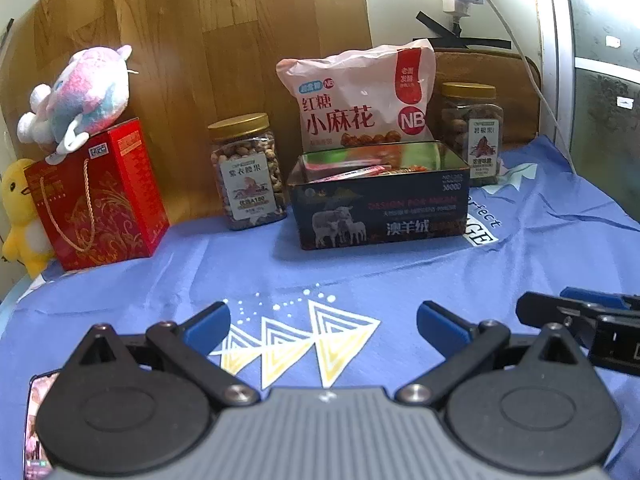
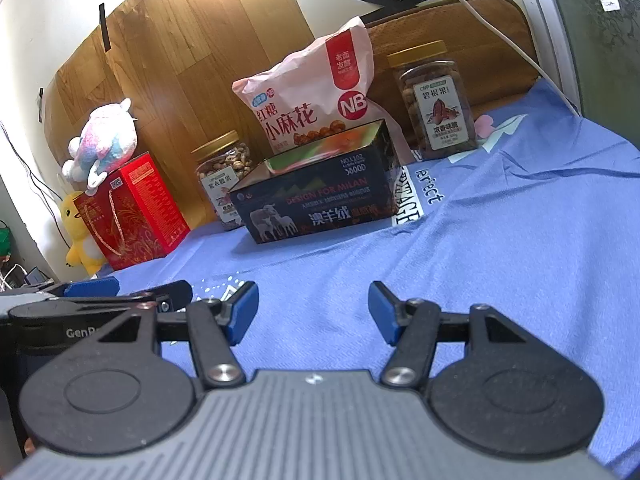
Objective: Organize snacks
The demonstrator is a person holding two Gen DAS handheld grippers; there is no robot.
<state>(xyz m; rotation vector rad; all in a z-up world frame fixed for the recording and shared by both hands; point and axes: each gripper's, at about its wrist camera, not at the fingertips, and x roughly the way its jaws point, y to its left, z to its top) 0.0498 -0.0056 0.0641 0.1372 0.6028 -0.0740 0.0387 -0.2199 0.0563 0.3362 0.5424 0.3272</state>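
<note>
A dark open tin box (image 1: 380, 208) with sheep printed on it stands on the blue cloth and holds several flat snack packets (image 1: 352, 172). Behind it leans a pink snack bag (image 1: 360, 96). A nut jar (image 1: 248, 172) stands left of the box and another jar (image 1: 472, 132) stands right. My left gripper (image 1: 323, 322) is open and empty, low over the cloth in front of the box. My right gripper (image 2: 313, 312) is open and empty, also short of the box (image 2: 316, 196), bag (image 2: 308, 92) and jars (image 2: 436, 104) (image 2: 220, 176).
A red gift box (image 1: 100, 196) with a pink plush toy (image 1: 80, 96) on top stands at the left, a yellow duck plush (image 1: 20, 216) beside it. A phone (image 1: 38, 420) lies at the near left. A wooden board (image 1: 200, 40) backs the table.
</note>
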